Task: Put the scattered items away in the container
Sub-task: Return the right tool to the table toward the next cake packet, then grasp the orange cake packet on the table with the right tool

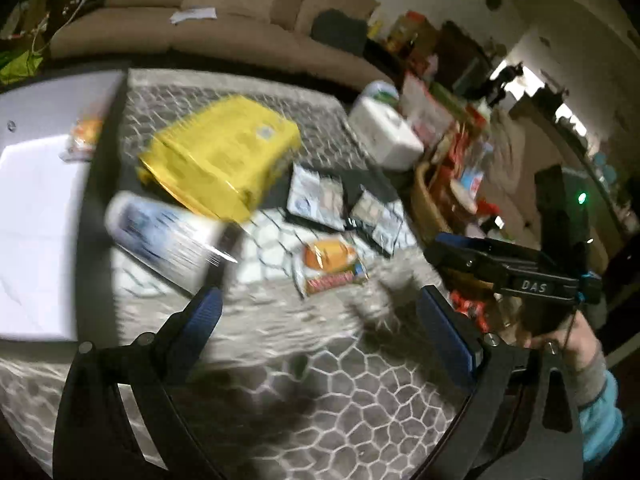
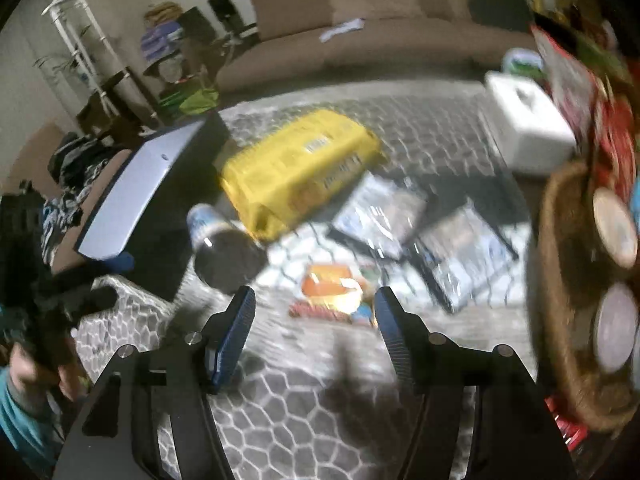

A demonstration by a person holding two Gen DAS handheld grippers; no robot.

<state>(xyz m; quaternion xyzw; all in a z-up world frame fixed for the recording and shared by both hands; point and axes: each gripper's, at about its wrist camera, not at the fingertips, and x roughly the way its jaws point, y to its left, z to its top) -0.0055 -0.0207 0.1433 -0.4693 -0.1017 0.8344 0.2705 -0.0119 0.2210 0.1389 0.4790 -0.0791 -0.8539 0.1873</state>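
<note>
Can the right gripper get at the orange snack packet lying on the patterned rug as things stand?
Probably yes. The right gripper is open and empty, and the flat orange snack packet lies just ahead between its fingers on the grey patterned rug, with nothing on top of it. Blur hides fine detail.

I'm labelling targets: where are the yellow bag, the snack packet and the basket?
yellow bag (image 2: 296, 172), right wrist view, middle of its face
snack packet (image 1: 332, 266), left wrist view, its centre
basket (image 2: 560, 280), right wrist view, woven left wall
</note>
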